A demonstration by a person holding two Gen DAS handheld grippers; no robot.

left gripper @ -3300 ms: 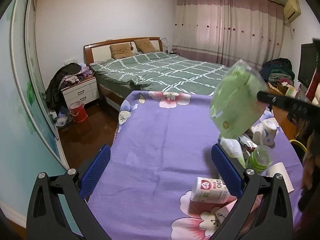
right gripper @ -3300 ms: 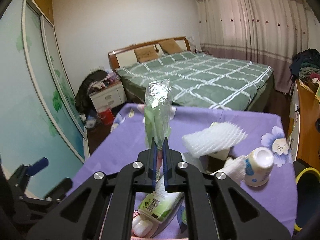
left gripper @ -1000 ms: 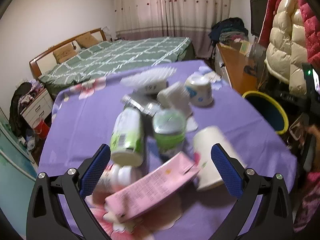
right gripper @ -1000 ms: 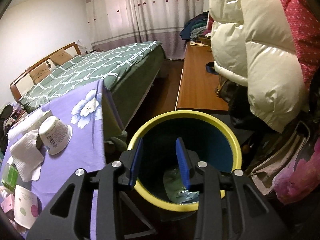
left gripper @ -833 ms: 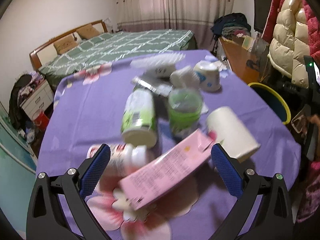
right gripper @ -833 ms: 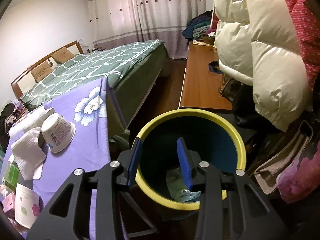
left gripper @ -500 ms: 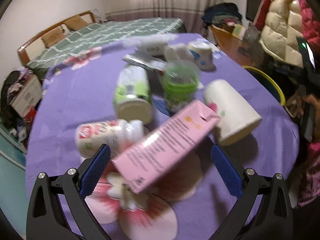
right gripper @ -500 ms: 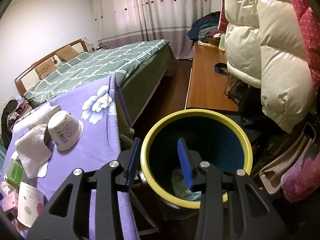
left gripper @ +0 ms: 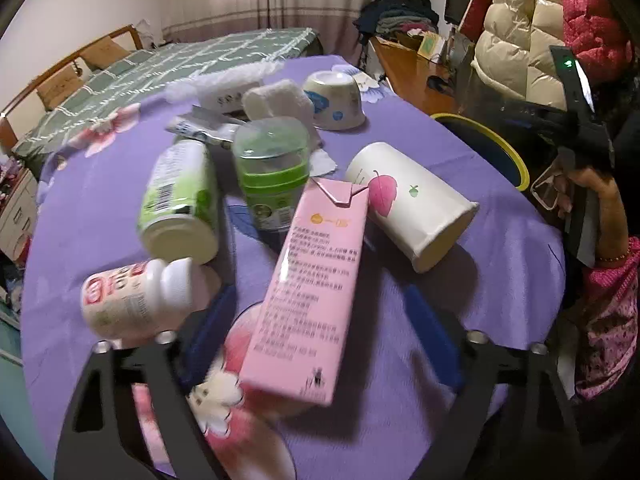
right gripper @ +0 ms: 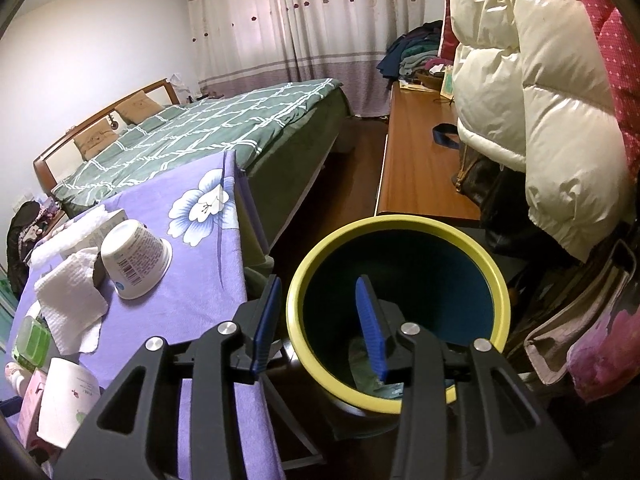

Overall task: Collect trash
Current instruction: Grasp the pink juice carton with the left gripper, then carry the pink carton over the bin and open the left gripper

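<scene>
**A:** Left wrist view first. What's lined up?

**B:** I've got the left gripper (left gripper: 320,332) over the counter (left gripper: 500,272), fingers spread wide, nothing between them. The pink carton (left gripper: 316,280) lies flat right in the gap, its long axis running away from me, tilted a touch right, roughly along the fingers. So the blue pads flank its long sides. I'd call that the piece to take. Off the carton's left side lies the white bottle (left gripper: 140,300), off its right the paper cup (left gripper: 412,204), both close.

**A:** Right wrist view?

**B:** My right gripper (right gripper: 320,324) hangs at the yellow-rimmed bin (right gripper: 400,232), fingers apart and empty, one outside the rim, one over the opening. Some trash sits at the bottom. The carton (right gripper: 32,412) is low left of the bin, well apart, so the left hand is nearer.
</scene>
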